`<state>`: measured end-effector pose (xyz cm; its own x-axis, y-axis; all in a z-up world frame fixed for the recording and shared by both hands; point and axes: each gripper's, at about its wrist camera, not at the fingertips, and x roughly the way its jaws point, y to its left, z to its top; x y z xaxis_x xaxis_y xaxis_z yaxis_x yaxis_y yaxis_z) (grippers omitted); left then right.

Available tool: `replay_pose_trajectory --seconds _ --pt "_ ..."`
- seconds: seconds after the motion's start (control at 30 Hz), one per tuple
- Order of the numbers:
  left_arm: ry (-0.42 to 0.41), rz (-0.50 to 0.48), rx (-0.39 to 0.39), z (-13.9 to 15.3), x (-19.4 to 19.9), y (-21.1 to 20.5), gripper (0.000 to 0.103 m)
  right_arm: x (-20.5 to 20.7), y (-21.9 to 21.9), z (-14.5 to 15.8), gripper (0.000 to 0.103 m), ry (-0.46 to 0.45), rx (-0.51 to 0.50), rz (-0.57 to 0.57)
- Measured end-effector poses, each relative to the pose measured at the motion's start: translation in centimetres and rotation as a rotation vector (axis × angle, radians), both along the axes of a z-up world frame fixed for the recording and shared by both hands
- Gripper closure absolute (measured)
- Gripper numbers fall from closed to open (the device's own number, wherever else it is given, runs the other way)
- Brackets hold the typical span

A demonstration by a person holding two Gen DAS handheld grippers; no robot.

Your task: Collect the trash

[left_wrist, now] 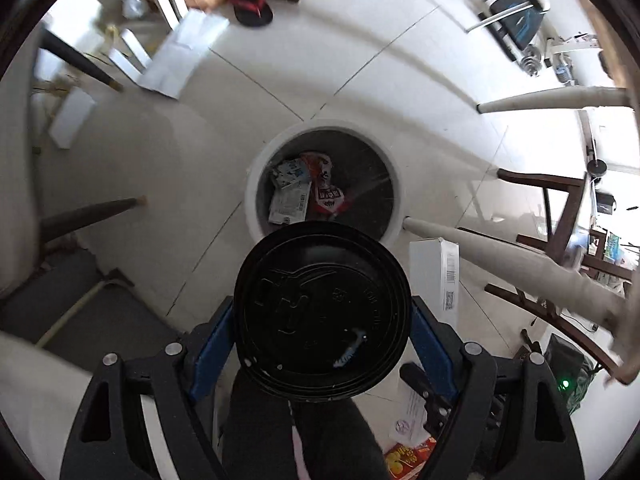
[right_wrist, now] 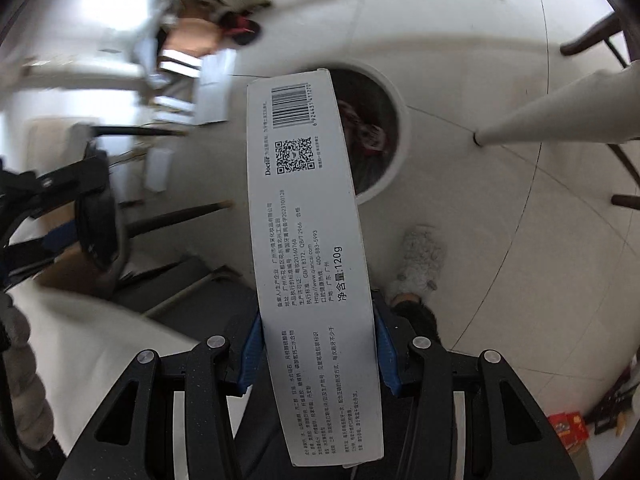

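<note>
Hovering above the white bin (left_wrist: pixel 394 184) — both loads not yet dropped. The left gripper (left_wrist: pixel 322 344) is clamped half-wide on a black cup lid (left_wrist: pixel 322 308), just short of the bin's rim. The right gripper (right_wrist: pixel 318 356) pinches a long white carton (right_wrist: pixel 308 216), its far end over the bin's mouth. Inside the bin: crumpled wrappers (left_wrist: pixel 306 186) — collection partly done; more litter looks left on the floor.

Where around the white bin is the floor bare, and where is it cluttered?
Bare white tile floor lies beyond the round white trash bin, up to the black-and-red sandal, and left of the bin toward the dark chair leg. Crowded: white cartons at upper left, white table legs on the right.
</note>
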<state>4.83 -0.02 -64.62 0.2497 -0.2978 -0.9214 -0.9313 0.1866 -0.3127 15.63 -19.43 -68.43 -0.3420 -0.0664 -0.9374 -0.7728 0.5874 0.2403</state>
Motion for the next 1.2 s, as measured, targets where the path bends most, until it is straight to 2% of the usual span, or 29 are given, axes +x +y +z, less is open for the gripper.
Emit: replay_pose_trajectory --seconds 0.07,0.13,0.23,0.37,0.5,0.53,0.6,0.67,0.77,0.93,1.2 --pt "0.004 -0.022 -0.030 -3.3 1.3 0.9 0.021 1.4 0.9 -4.4 0.053 0.011 -0.031 -0.024" --pt "0.013 -0.042 -0.050 -6.1 2.3 1.6 0.021 2.9 1.9 -7.6 0.053 0.024 -0.050 -0.045" --pt "0.004 -0.082 -0.105 -9.0 3.7 1.8 0.018 4.2 3.5 -10.9 0.053 0.029 -0.059 -0.037" --pt "0.037 -0.171 -0.070 -9.9 5.0 1.5 0.013 5.5 5.4 -13.6 0.052 0.056 -0.073 -0.014" --pt "0.070 -0.194 -0.045 -9.8 4.8 1.4 0.009 5.5 6.1 -14.8 0.050 0.069 -0.089 -0.021" --pt "0.071 -0.187 -0.036 -9.5 4.6 1.6 0.009 5.7 6.3 -14.8 0.046 0.070 -0.086 -0.024" --pt "0.078 -0.182 -0.020 -8.9 4.3 1.6 0.009 5.9 6.2 -14.3 0.020 0.065 -0.068 -0.039" --pt "0.093 -0.179 0.007 -8.4 4.2 1.8 0.009 6.0 6.4 -13.7 0.016 0.050 -0.050 -0.040" --pt "0.132 -0.185 0.066 -7.5 4.0 1.6 0.009 6.1 6.9 -12.4 0.000 -0.047 -0.045 -0.013" --pt "0.220 -0.200 0.205 -5.7 2.6 0.0 0.009 5.1 8.0 -10.7 0.000 -0.187 -0.042 0.036" --pt "0.241 -0.176 0.251 -2.3 0.8 -2.3 0.009 4.7 6.8 -7.3 0.000 -0.230 -0.022 0.050"
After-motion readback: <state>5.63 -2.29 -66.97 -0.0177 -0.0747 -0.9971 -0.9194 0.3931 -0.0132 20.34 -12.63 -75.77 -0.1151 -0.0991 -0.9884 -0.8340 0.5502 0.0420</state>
